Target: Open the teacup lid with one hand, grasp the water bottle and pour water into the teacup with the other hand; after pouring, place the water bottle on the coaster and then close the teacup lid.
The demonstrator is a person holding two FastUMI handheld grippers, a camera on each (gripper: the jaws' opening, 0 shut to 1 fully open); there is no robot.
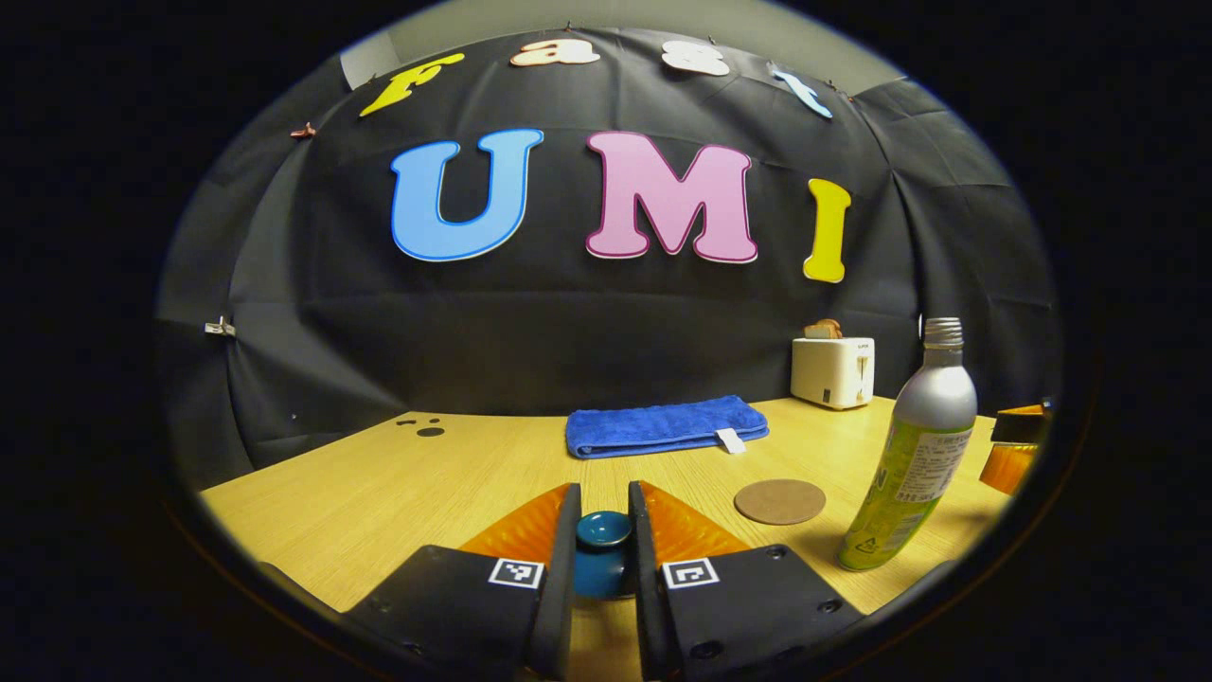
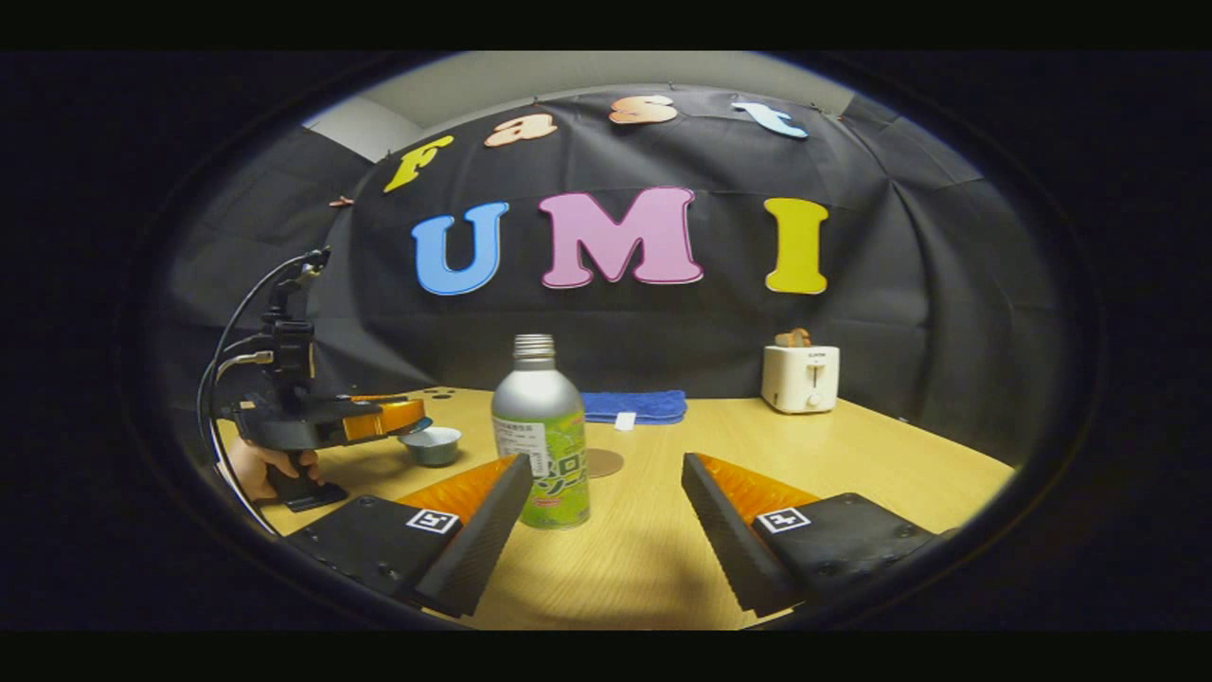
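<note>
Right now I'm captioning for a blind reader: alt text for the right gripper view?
The open right gripper faces an upright water bottle on a wooden table, with a coaster behind it.

Left gripper (image 1: 603, 530): black body, square tags, screws, cables.

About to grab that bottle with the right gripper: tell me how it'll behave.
The bottle stands tall on a narrow base, so a push near the top probably tips it. Its smooth round metal body may slip between the fingers. The right gripper is open, short of it; a grip low on the body seems safest.
</note>
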